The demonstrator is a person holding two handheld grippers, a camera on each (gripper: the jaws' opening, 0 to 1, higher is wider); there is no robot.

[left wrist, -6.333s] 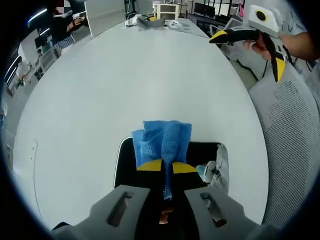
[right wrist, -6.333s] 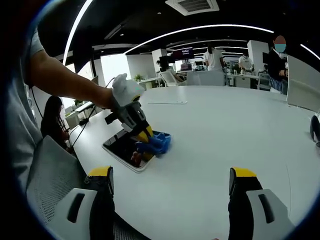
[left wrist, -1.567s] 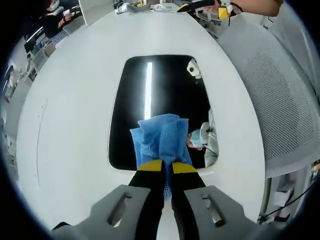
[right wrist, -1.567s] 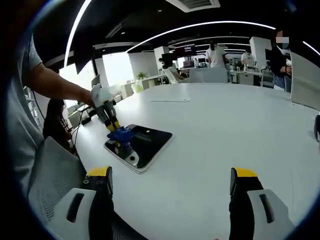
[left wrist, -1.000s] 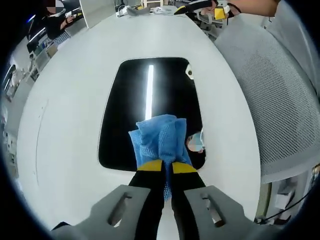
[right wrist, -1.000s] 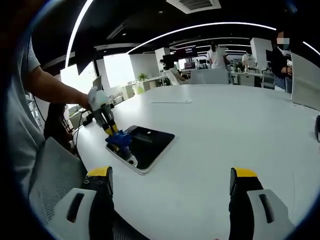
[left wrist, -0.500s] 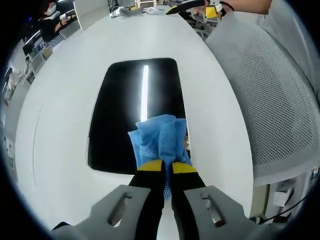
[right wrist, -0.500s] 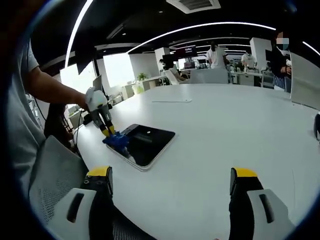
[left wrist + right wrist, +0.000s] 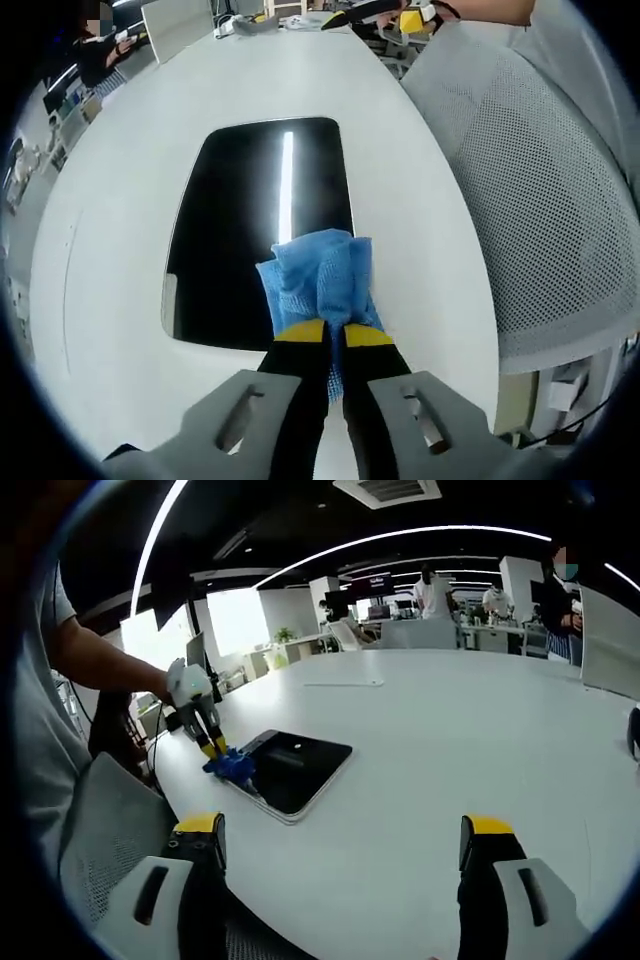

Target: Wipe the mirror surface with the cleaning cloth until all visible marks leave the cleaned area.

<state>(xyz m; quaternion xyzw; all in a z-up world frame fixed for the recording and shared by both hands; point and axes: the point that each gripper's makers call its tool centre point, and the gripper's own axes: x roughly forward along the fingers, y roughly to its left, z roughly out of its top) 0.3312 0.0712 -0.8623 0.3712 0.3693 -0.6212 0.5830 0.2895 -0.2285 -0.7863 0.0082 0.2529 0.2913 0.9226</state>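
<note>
A dark rectangular mirror (image 9: 255, 220) with a pale rim lies flat on the white table (image 9: 120, 200); a ceiling light strip reflects in it. My left gripper (image 9: 335, 332) is shut on a bunched blue cleaning cloth (image 9: 318, 278), which rests on the mirror's near right edge. In the right gripper view the mirror (image 9: 295, 760) lies left of centre, with the left gripper (image 9: 213, 746) holding the cloth (image 9: 230, 767) at its left end. My right gripper (image 9: 340, 855) stands open above the table, well short of the mirror, nothing between its fingers.
A grey mesh chair back (image 9: 540, 200) stands close on the right of the table edge. Another mesh chair (image 9: 110, 840) sits low left in the right gripper view. People and desks (image 9: 430, 620) fill the far office. Small items (image 9: 260, 20) lie at the table's far end.
The left gripper has drawn the cloth back along the mirror to its near end and then toward one edge; more dark glass shows ahead. The right gripper has held still.
</note>
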